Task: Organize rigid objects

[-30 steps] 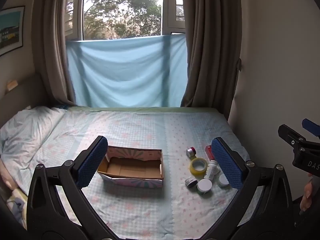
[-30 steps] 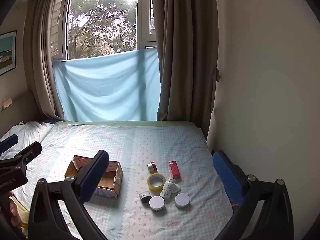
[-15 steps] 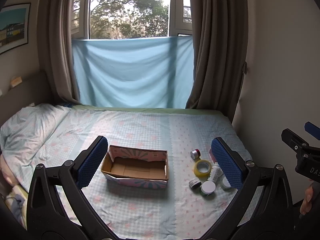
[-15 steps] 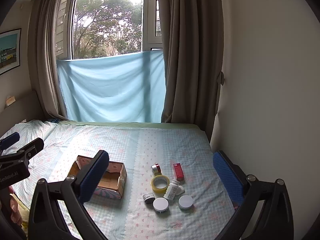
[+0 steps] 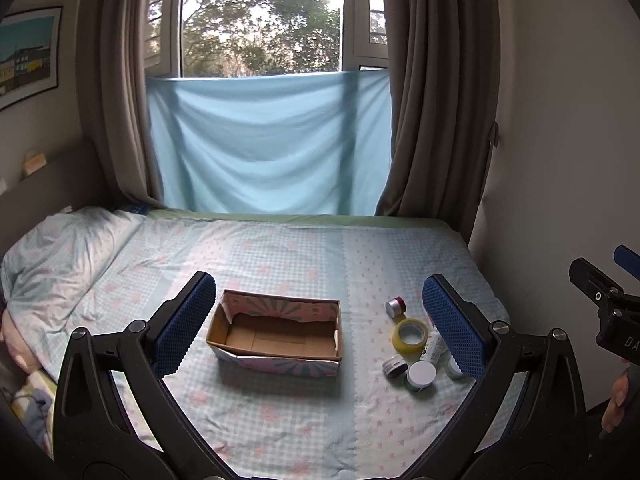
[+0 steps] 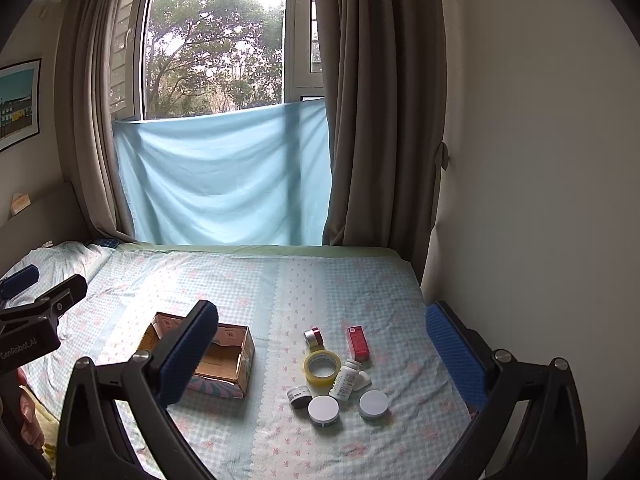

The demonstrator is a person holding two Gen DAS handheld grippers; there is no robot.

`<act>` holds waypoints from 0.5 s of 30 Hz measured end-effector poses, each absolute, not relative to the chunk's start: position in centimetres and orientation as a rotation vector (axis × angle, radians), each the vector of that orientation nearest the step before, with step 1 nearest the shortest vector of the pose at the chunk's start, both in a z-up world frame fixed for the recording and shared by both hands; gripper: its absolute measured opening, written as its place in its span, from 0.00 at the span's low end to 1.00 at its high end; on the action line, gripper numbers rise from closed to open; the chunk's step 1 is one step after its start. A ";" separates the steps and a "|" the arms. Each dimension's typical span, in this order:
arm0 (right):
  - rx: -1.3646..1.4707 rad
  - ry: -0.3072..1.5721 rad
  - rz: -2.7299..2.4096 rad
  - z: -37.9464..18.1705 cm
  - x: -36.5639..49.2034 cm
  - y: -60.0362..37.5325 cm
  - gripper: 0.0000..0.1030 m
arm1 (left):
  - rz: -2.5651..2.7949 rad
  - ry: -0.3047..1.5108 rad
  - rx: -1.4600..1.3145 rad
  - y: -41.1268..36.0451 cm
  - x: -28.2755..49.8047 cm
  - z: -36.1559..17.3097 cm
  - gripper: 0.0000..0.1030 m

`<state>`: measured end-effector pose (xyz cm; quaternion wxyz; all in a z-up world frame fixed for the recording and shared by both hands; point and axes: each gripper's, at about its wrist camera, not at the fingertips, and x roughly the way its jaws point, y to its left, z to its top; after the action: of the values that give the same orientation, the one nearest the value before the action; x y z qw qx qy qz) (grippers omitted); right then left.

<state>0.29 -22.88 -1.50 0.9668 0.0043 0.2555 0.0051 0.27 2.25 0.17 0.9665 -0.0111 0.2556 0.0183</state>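
An open, empty cardboard box lies on the bed. To its right is a cluster of small items: a yellow tape roll, a white bottle lying down, a red box, a small red-and-silver jar, and round white-lidded jars. My left gripper is open and empty, held above the bed facing the box. My right gripper is open and empty, facing the cluster.
The bed has a light checked sheet and a pillow at the left. A wall runs close along the bed's right side. Curtains and a blue cloth hang at the window behind.
Both grippers have risen and tilted slightly, so the box and the items sit lower in both views. Nothing on the bed has moved.
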 end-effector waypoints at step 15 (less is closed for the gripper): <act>0.007 0.524 -0.010 -1.4 0.2 -22.8 1.00 | 0.025 0.507 -0.023 2.4 0.0 0.5 1.00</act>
<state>0.20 -22.77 -1.39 0.9658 0.0035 0.2591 -0.0048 0.04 2.42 0.50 0.9679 -0.0111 0.2507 0.0122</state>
